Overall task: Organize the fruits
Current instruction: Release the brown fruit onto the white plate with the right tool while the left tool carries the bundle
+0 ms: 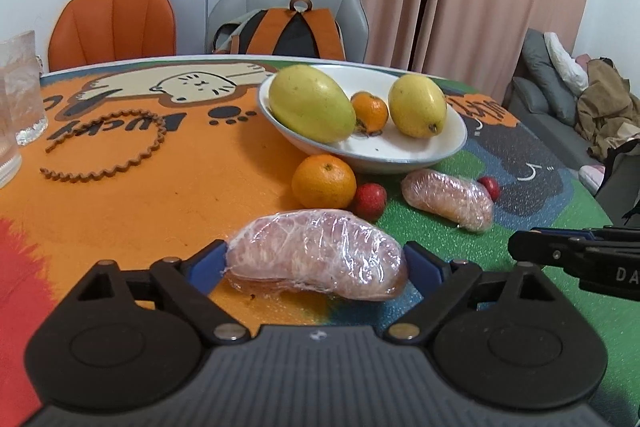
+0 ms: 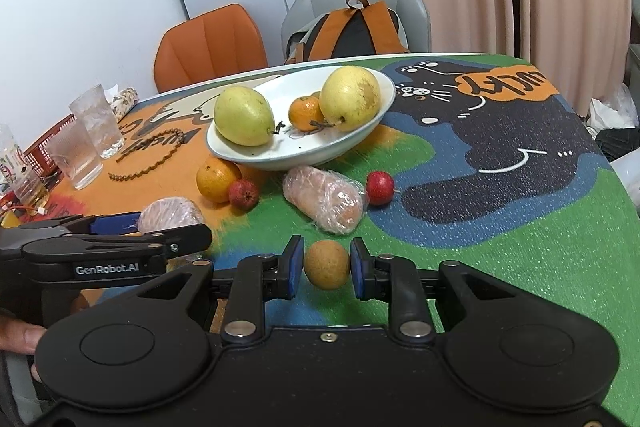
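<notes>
In the left wrist view, we see the left gripper with its jaws spread wide around a plastic-wrapped fruit piece, which lies on the counter at lower centre of the frame. The blue pads stand at either end of the wrapped piece; the left pad appears to touch the wrap, the right pad sits just beside it, and we cannot tell whether either one presses.

In the right wrist view, the right gripper has its jaws closed on a small round brown fruit at centre frame, one pad against each side.

Above the jaws in both views lies a second wrapped fruit piece, with a red fruit just beside its right end. An orange and another red fruit touch each other to its left. The white bowl, in the upper centre, holds two yellow-green fruits and a small orange.
</notes>
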`<state>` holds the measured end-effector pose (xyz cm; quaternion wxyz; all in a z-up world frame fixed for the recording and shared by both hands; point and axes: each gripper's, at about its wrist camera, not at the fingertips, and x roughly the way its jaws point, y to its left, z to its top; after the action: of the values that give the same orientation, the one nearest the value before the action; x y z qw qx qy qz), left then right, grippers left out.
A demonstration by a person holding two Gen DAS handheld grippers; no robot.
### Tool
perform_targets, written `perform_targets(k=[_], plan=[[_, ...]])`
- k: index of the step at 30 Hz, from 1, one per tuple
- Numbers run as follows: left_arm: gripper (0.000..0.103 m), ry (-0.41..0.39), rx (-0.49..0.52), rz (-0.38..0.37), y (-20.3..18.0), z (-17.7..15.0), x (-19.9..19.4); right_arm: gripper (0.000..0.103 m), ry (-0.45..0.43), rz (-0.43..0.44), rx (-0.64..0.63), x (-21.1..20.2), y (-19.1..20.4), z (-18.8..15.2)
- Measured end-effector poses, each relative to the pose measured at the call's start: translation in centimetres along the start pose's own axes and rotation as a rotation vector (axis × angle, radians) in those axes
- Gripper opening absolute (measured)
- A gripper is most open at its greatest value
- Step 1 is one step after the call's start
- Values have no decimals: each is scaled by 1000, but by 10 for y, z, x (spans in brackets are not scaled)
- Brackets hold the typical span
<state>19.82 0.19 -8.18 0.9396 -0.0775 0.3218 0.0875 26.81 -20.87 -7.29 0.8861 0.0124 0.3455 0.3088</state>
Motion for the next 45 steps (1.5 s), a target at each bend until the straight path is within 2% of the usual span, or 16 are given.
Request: perform_targets(k=[14, 35, 37, 39, 40, 45], plan=[[92, -45, -54, 21, 26, 15, -16, 23, -35, 6, -27, 10, 13, 21], [92, -59, -98, 66, 62, 25, -28, 23, -96, 30, -100, 43, 38, 81], [92, -61, -96, 65, 63, 25, -27, 26, -100, 27, -104, 46, 39, 83], [92, -61, -95, 63, 62, 25, -27, 47, -112, 21, -105, 48, 39, 86], [92, -60, -95, 61, 62, 26, -27, 51, -119, 12, -102, 48, 38, 86], [92, -67, -82, 55, 60, 32, -24, 52, -121, 12, -66, 43, 29, 84]])
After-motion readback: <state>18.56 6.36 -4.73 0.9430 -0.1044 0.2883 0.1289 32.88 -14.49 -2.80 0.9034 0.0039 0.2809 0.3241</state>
